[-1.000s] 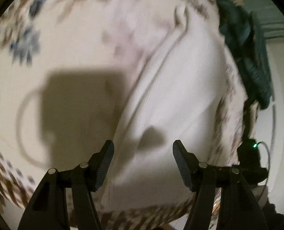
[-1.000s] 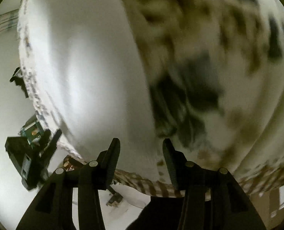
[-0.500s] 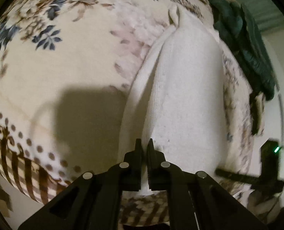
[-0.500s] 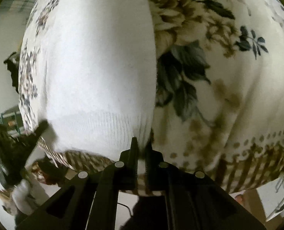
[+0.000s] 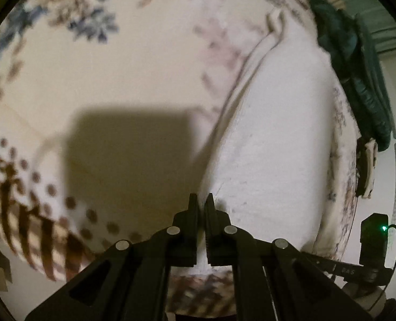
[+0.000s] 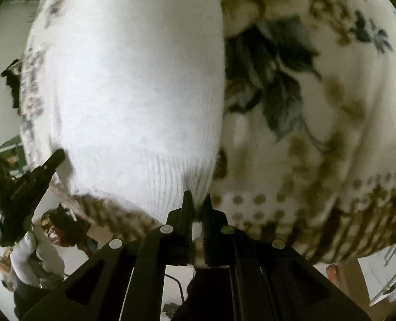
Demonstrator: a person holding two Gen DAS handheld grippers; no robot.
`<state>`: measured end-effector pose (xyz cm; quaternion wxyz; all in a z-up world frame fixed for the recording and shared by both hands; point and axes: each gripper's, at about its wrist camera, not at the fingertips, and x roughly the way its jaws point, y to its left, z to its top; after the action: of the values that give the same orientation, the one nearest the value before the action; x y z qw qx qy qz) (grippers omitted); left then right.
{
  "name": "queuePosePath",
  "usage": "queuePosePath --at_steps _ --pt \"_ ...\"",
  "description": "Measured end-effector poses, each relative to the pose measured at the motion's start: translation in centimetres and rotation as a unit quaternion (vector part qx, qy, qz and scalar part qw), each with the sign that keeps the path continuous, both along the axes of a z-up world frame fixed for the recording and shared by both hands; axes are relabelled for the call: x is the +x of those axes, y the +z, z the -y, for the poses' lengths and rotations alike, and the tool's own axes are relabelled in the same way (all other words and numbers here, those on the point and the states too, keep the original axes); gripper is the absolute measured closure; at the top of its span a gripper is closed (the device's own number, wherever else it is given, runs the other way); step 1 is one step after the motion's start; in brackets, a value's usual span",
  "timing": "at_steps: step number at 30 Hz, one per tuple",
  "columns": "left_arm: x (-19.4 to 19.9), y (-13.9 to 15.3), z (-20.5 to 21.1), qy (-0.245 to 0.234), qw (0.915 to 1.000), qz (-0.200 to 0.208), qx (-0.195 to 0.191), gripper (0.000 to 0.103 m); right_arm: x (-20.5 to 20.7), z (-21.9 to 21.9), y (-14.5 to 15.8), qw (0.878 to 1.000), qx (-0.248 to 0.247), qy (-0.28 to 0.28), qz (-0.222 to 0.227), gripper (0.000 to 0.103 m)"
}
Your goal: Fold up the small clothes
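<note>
White garment is now clamped at its near hem corners by left gripper and right gripper, both open a second ago, ready for folding.

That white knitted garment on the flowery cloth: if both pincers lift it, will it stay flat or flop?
Probably flop: the white knitted garment looks soft, with a ribbed hem, and already bunches where the right gripper pinches it. The left gripper grips its other edge, so the middle would likely sag. It seems light and unlikely to slip.
</note>
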<state>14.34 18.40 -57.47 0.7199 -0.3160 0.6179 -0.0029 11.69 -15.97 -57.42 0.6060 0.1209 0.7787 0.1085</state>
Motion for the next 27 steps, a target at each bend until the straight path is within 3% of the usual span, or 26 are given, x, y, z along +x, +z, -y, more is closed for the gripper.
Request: queuePosePath --at_steps 2,4,5,6,7,8,12,17,20,21,22,23,27 --pt "0.4 -1.0 0.1 -0.009 0.9996 -0.011 -0.024 0.098 0.8 -0.6 -1.5 1.000 0.001 0.020 -0.008 0.094" --pt "0.3 -0.5 -0.1 -0.007 0.9989 -0.005 -0.045 0.096 1.6 0.0 -2.2 0.999 0.021 0.000 -0.034 0.075" --pt "0.1 0.0 -0.4 0.002 0.9985 0.000 -0.054 0.084 1.8 0.6 -2.2 0.998 0.043 -0.012 -0.046 0.067" --pt "-0.2 0.5 -0.6 0.009 0.9984 0.003 -0.056 0.074 1.9 1.4 -2.1 0.996 0.069 -0.028 -0.054 0.047" --pt "-0.5 0.9 -0.9 0.017 0.9977 0.011 -0.065 0.055 1.8 2.2 -1.8 0.994 0.088 -0.044 -0.056 0.034" --pt "-0.9 1.1 -1.2 0.025 0.9966 0.018 -0.077 0.040 1.7 3.1 -1.6 0.990 0.110 -0.061 -0.057 0.032" --pt "-1.3 -0.1 -1.3 0.041 0.9928 0.019 -0.111 0.037 0.9 5.5 -2.9 0.982 0.143 -0.108 -0.066 0.031" --pt "0.5 -3.5 1.1 -0.003 0.9851 0.007 -0.172 0.037 0.7 5.1 -6.6 0.950 0.230 -0.186 -0.096 0.031" --pt "1.5 -4.0 2.6 -0.026 0.9841 0.004 -0.176 0.040 0.4 4.7 -7.2 0.939 0.251 -0.217 -0.093 0.032" --pt "1.7 -3.9 2.9 -0.029 0.9839 0.004 -0.177 0.040 0.4 4.5 -7.3 0.935 0.257 -0.229 -0.091 0.047" --pt "1.8 -3.5 3.2 -0.037 0.9841 0.007 -0.174 0.060 0.3 4.3 -7.3 0.932 0.262 -0.234 -0.091 0.076" --pt "2.0 -3.1 3.5 -0.049 0.9862 0.000 -0.158 0.095 0.4 3.9 -7.1 0.931 0.262 -0.236 -0.092 0.087" --pt "2.6 -0.7 3.5 -0.048 0.9872 -0.008 -0.152 0.095 1.3 3.1 -4.2 0.935 0.252 -0.238 -0.075 0.089"
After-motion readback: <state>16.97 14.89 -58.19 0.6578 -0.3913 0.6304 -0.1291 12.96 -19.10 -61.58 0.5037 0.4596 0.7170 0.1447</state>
